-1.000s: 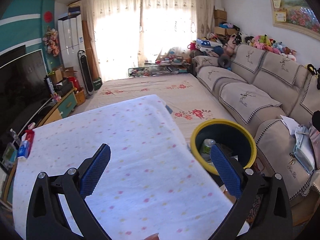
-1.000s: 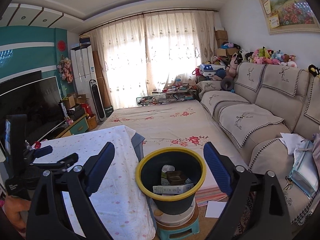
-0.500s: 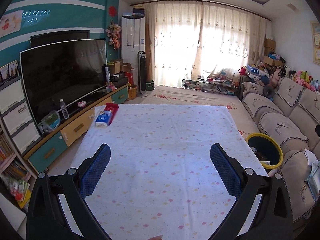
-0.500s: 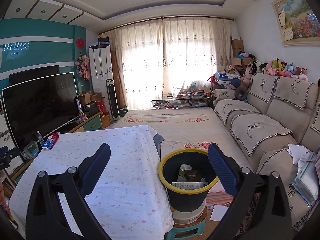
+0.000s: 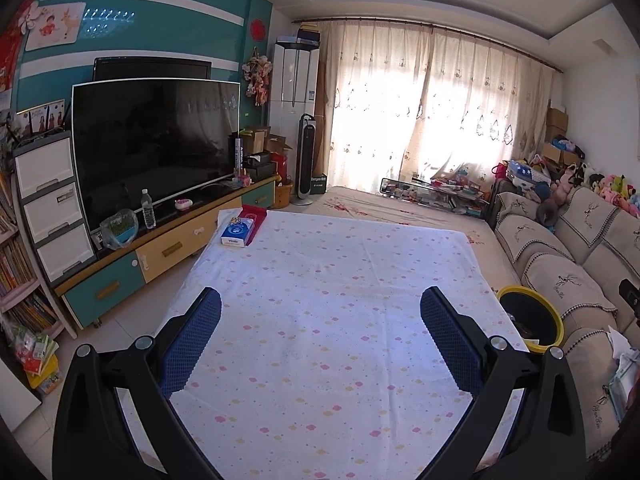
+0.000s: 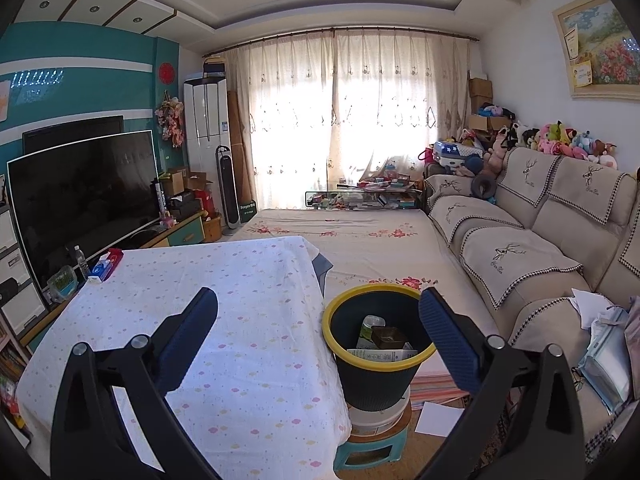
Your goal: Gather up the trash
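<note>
Left gripper [image 5: 320, 312]: my jaws stand wide, nothing between the blue pads [image 5: 192, 340]. It hangs above the table [image 5: 328, 264], which wears a white cloth dotted pink and yellow.

Right gripper [image 6: 318, 312]: jaws wide as well, pads bare. Left pad sits over the cloth [image 6: 224, 300]; right pad overlaps the near rim of the trash bin [image 6: 376, 376] in this view, though I cannot tell whether it touches.

Trash bin: dark body, yellow rim, upright, just beside the table's right edge. It stands on a white tub [image 6: 380, 414], which rests on a small teal stool [image 6: 372, 450]. Inside: a flat white carton [image 6: 380, 355] lying across the front, a small brown box [image 6: 389, 336] above it, a pale green-and-white can [image 6: 370, 326] behind. From the left wrist view only part of the bin [image 5: 532, 320] shows past the table corner.

On the table's far left corner: a blue tissue pack [image 5: 238, 232] touching a red box [image 5: 254, 216]. Same pair in the right view [image 6: 102, 268].

White paper sheet [image 6: 438, 418] on the floor right of the stool.

Beyond: sofa [image 6: 520, 248] along the right side with loose papers [image 6: 592, 304] on its near seat; television [image 5: 156, 140] on a low cabinet [image 5: 168, 248] to the left, a water bottle [image 5: 148, 208] upright in front of it. Curtained window [image 6: 340, 120] at the far end.
</note>
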Demonstrator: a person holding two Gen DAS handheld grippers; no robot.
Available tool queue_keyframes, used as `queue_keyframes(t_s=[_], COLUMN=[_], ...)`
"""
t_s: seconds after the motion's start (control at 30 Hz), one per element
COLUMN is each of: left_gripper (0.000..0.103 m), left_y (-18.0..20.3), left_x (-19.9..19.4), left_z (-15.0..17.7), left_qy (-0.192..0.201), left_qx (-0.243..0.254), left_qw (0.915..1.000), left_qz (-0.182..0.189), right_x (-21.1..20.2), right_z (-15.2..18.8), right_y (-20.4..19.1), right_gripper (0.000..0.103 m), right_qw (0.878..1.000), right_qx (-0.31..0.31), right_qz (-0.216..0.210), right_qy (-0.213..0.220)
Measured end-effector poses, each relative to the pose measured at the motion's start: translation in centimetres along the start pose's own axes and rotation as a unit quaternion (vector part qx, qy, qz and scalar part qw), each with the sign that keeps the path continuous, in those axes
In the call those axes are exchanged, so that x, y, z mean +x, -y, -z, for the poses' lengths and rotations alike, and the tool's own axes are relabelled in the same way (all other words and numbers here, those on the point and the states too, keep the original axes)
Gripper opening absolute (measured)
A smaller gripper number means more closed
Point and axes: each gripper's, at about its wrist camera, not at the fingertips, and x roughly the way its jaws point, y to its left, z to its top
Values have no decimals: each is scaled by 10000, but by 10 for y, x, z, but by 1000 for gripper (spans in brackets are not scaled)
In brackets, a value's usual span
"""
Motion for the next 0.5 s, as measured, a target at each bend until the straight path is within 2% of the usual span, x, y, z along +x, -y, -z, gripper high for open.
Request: queue_keyframes(t_s=[0.1,0.5], left_gripper=[98,98], left_y=[13,22], left_x=[2,6], left_z=[-3,-8], left_qy=[8,-20], left_qx=[16,71], left_qw=[10000,10000], left_qz=[44,59], right_x=[2,6], right_z=[-1,1], right_y=[2,4], right_gripper=[96,96], right_qw=[10000,10000], right_qx=[11,27], right_qz=[-6,-27], right_qy=[-19,-59])
